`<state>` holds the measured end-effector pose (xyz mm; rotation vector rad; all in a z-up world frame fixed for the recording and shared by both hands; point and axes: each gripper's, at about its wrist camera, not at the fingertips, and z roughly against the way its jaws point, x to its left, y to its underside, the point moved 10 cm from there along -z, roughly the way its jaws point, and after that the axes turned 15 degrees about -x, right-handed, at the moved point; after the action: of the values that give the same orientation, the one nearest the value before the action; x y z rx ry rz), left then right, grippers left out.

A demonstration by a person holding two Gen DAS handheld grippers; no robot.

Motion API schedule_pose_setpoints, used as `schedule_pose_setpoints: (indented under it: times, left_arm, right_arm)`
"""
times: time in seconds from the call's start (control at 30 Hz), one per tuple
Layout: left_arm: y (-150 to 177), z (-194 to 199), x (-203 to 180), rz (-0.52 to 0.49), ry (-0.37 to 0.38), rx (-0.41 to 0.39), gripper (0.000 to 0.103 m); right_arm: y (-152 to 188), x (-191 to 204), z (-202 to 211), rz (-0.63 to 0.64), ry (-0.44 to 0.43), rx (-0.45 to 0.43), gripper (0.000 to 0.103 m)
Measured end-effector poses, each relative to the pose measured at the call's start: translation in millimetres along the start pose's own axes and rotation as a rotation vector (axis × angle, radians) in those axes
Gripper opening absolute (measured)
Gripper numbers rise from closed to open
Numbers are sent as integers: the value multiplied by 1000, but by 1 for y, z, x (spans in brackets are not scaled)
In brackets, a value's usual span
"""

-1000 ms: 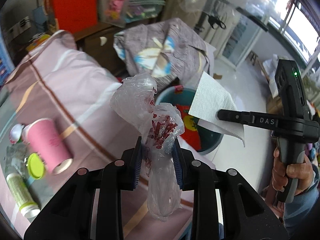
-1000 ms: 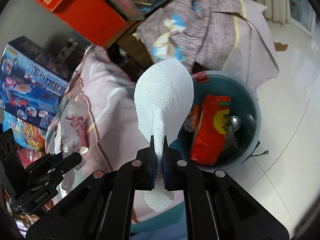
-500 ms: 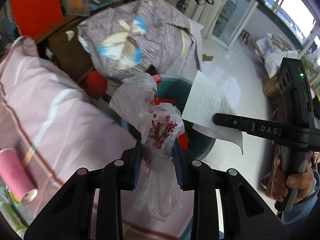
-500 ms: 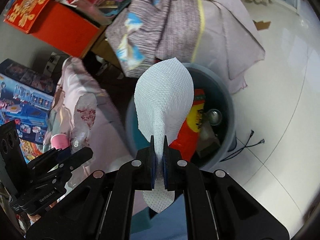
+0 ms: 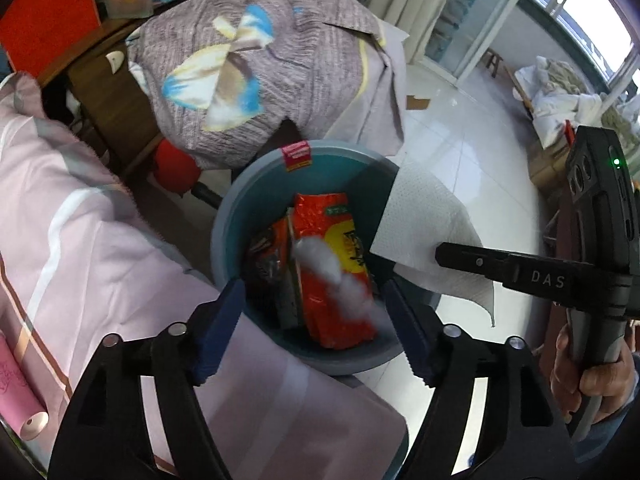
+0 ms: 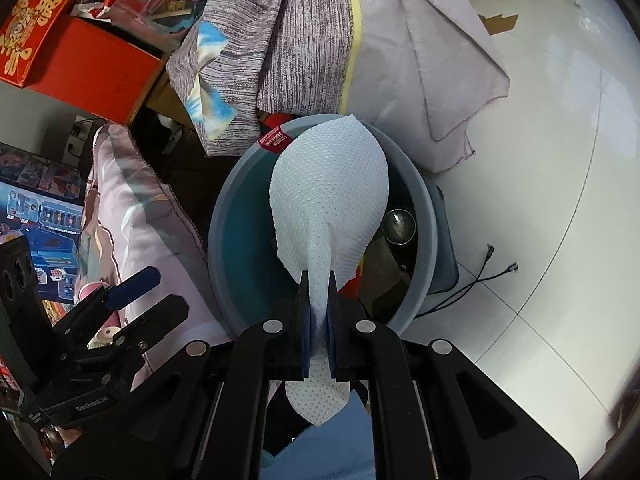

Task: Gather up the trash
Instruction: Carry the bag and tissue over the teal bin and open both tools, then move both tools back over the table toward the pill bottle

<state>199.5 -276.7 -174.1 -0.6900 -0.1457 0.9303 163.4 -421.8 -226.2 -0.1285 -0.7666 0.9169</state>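
A round blue-grey trash bin (image 5: 224, 232) stands on the floor beside the bed, with a red snack packet (image 5: 328, 240) inside. My left gripper (image 5: 312, 292) hangs over the bin and its jaws are opening wide. The clear plastic bag (image 5: 332, 276) is a white blur below them, free of the pads and falling toward the bin. My right gripper (image 6: 318, 280) is shut on a white paper towel (image 6: 332, 200), which hangs over the bin (image 6: 218, 232). The left wrist view shows that towel (image 5: 424, 232) at the bin's right rim. The left gripper (image 6: 170, 290) is at the lower left of the right wrist view.
Pink striped bedding (image 5: 80, 220) borders the bin on the left, with a pink cup (image 5: 20, 392) on it. A grey patterned cloth (image 5: 260, 60) drapes over furniture behind the bin. A red box (image 6: 80, 60) and toy boxes (image 6: 40, 200) lie left. Cables (image 6: 480, 272) cross the white tiles.
My left gripper has opened and let go of the plastic bag, which now drops toward the bin. Both grippers have come down and closer over the bin; the towel stays gripped.
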Motion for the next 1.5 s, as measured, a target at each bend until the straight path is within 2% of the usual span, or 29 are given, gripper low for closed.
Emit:
schedule_pose_setpoints:
  times: [0.1,0.17,0.23,0.33,0.4,0.53,0.83,1.07,1.2,1.5]
  left_arm:
    - [1,6,8,23,-6,-5,83]
    - [2,11,13,38,-6,-10,86]
    - [4,17,18,59,-4,-16,88]
    - [6,26,22,78,-2,-26,90]
    - [8,31,24,89,1,-30,91]
    - [13,39,28,98,1,-38,92]
    - [20,61,35,137,13,-63,93]
    - [22,93,45,161,4,-117,96]
    - [25,112,54,178,-3,-147,99]
    - [41,151,84,235,-31,-196,99]
  right_arm:
    - [0,5,-6,4,-4,13,9]
    - [1,8,-12,1,-7,25,16]
    - [2,10,-15,-5,-6,29,56]
    - [3,15,-18,2,-1,25,61]
    - [5,14,-19,-16,2,34,69]
    - [7,11,-17,-28,31,39,74]
    - [14,25,-1,-25,54,39,76]
    - [27,55,15,25,44,31,77]
    - [36,75,21,46,38,40,80]
    - [56,122,31,121,24,56,80]
